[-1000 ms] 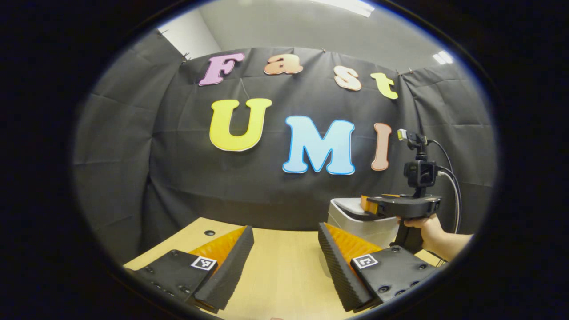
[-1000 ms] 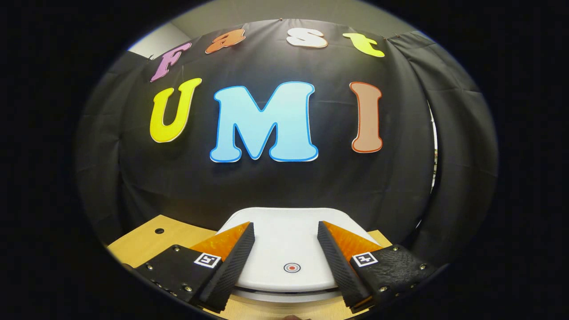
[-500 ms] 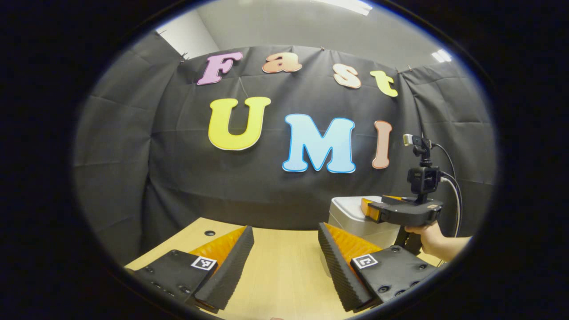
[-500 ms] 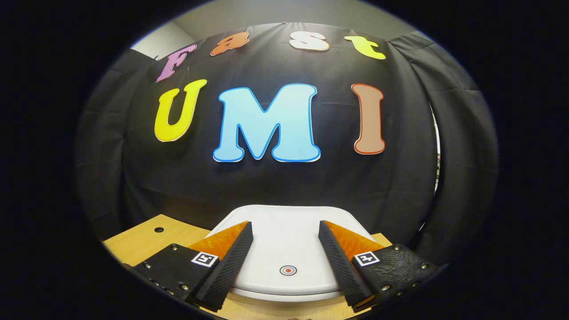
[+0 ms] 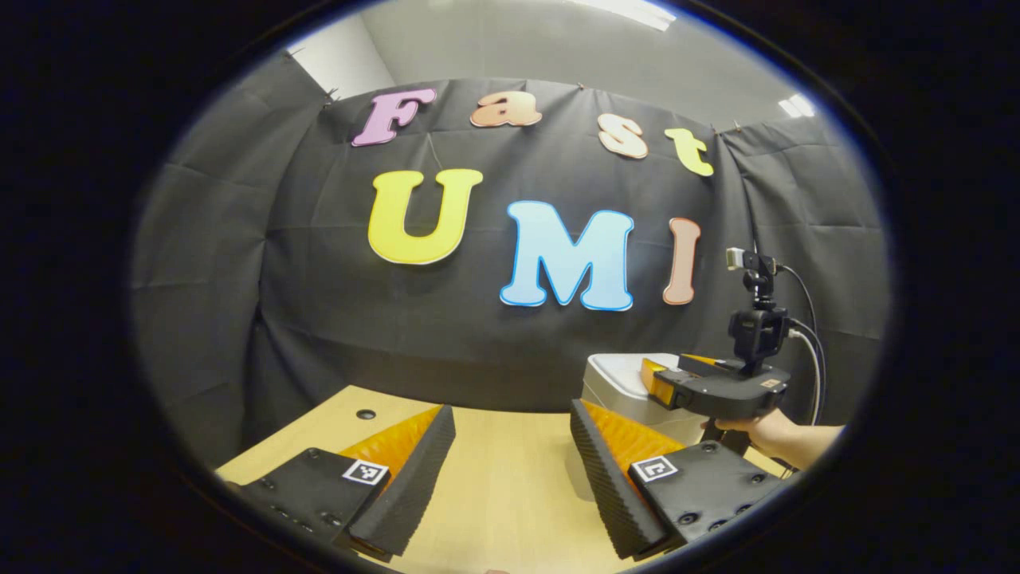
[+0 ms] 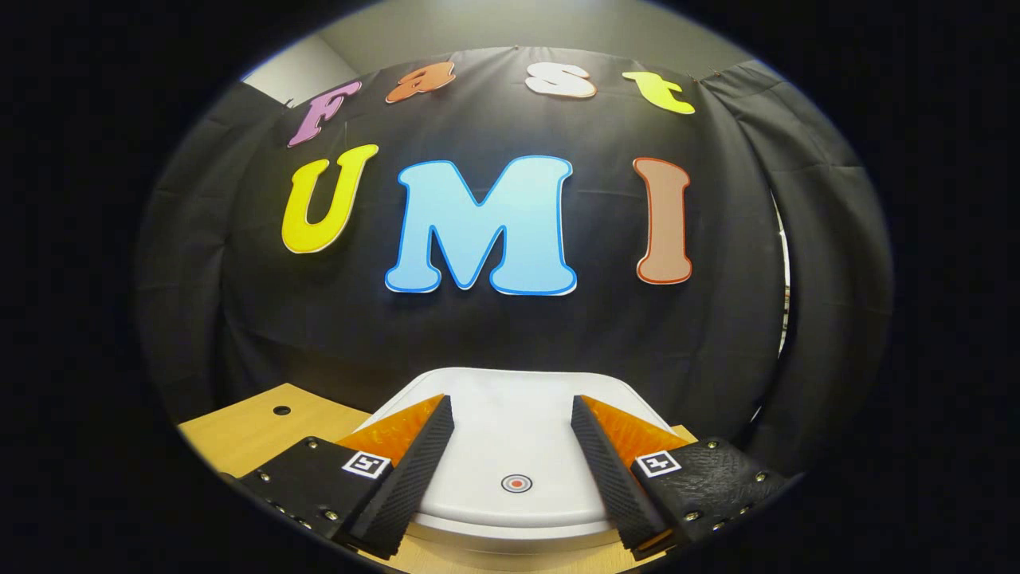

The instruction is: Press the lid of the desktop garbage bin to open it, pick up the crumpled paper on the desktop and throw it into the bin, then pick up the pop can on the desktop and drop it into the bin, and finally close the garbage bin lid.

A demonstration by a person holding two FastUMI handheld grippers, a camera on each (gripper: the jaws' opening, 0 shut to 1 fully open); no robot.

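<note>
Over the last second we have lowered the right gripper [image 6: 512, 446], jaws apart and empty, nearer the bin lid [image 6: 518, 426]. The lid remains shut, so pressing is next. Our left gripper [image 5: 510, 446] waits open and empty.

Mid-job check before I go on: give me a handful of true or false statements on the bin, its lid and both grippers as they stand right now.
1. The bin lid is shut. True.
2. The right gripper grips a can. False: its fingers are spread, with nothing between them.
3. The right gripper is over the lid, and the lid's red dot shows between its fingers. True.
4. The left gripper is shut on crumpled paper. False: it is open over bare desk.
5. In the left gripper view, a hand holds the right gripper at the bin. True.
</note>
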